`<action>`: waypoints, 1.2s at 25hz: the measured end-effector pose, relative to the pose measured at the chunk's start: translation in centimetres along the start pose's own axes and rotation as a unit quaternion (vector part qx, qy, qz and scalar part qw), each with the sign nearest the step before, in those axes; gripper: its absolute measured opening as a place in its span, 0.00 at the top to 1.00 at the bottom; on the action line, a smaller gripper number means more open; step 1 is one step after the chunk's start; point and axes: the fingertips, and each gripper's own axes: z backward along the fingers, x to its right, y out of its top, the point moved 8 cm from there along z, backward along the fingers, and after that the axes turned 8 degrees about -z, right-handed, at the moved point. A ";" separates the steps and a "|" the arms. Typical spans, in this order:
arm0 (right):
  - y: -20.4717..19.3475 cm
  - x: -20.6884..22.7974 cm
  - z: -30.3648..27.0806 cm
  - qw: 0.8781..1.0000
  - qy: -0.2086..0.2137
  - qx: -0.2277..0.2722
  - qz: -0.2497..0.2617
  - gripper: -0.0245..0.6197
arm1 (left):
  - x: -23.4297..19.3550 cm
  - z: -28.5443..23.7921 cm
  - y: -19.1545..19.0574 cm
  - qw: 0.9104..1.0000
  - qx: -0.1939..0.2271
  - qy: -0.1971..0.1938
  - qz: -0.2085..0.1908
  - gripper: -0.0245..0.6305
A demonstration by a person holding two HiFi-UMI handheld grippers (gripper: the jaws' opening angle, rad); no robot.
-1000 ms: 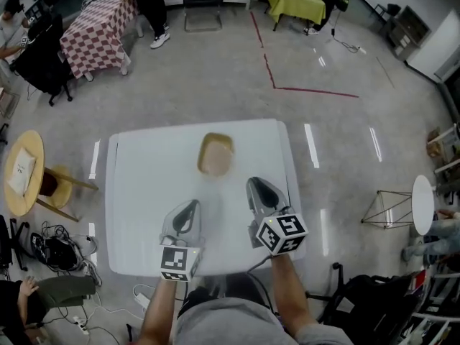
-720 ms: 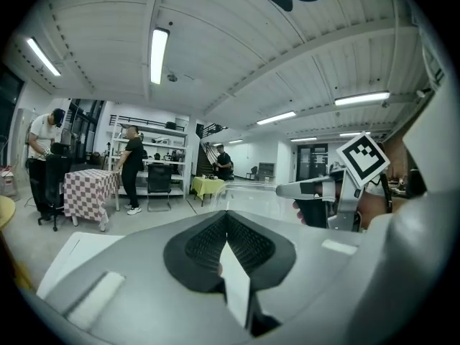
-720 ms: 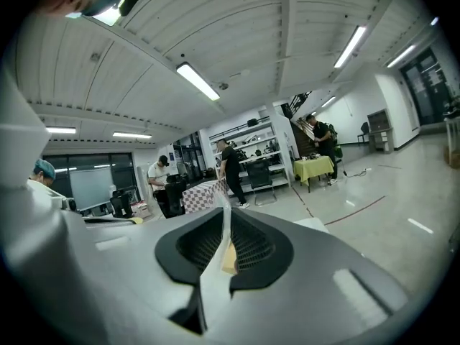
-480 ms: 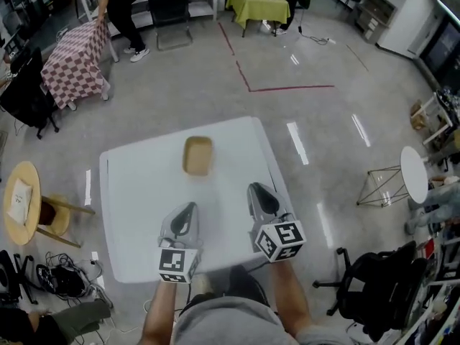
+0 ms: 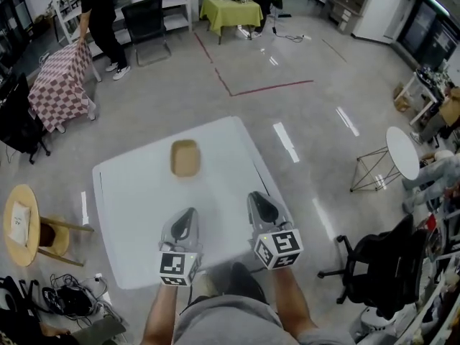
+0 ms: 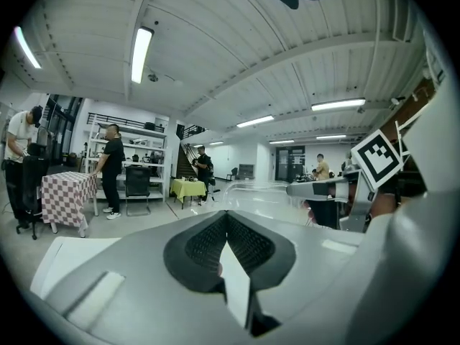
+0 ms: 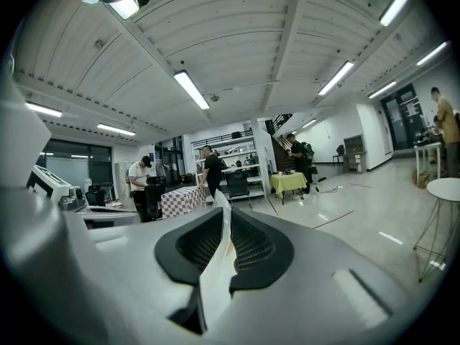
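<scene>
Over the near edge of the white table (image 5: 129,192) I hold my two grippers side by side, both pointing toward the far side. My left gripper (image 5: 188,214) has its jaws pressed together with nothing between them; its own view shows the two dark faces meeting along one line. My right gripper (image 5: 257,200) is the same (faces closed flat on each other, nothing pinched). It sits just right of the left one, and the two do not touch.

The nearest thing to either is a shallow tan tray (image 5: 185,157). It lies on the far half of the table, a little left of the middle, ahead of the left gripper and well apart from both.

Beyond the table a red tape line (image 5: 244,90) runs off to the right. Far left stands a table under a checkered cloth (image 5: 61,85), with a person in black (image 5: 97,13) beside it. Another table, with a yellow-green cloth (image 5: 231,9), stands at the far side.
</scene>
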 end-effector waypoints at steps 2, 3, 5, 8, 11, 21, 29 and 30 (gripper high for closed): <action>-0.4 -0.1 1.1 1.000 -0.008 0.002 0.001 0.90 | 0.5 0.4 -0.1 1.000 -0.001 -0.006 0.000 0.95; -0.6 -0.1 1.6 1.000 -0.013 0.003 0.001 0.90 | 0.8 0.6 -0.2 1.000 -0.001 -0.010 -0.001 0.95; -1.0 -0.1 2.7 1.000 -0.022 0.005 0.003 0.90 | 1.4 0.9 -0.3 1.000 -0.002 -0.020 -0.005 0.95; -1.7 -0.1 4.3 0.999 -0.035 0.006 0.011 0.90 | 2.3 1.3 -0.5 0.999 -0.004 -0.033 -0.008 0.94; -2.3 -0.1 5.6 0.999 -0.045 0.007 0.013 0.90 | 3.0 1.6 -0.8 0.999 -0.006 -0.042 -0.010 0.95; -4.9 0.0 8.9 0.998 -0.063 -0.008 0.005 0.90 | 4.2 2.5 -1.7 0.998 -0.020 -0.061 -0.018 0.94; -5.3 0.2 9.7 0.998 -0.067 -0.007 0.002 0.90 | 4.9 2.5 -1.9 0.997 -0.022 -0.067 -0.021 0.94; -5.2 0.2 9.7 0.998 -0.067 -0.006 0.002 0.90 | 5.0 2.5 -1.9 0.997 -0.022 -0.068 -0.021 0.95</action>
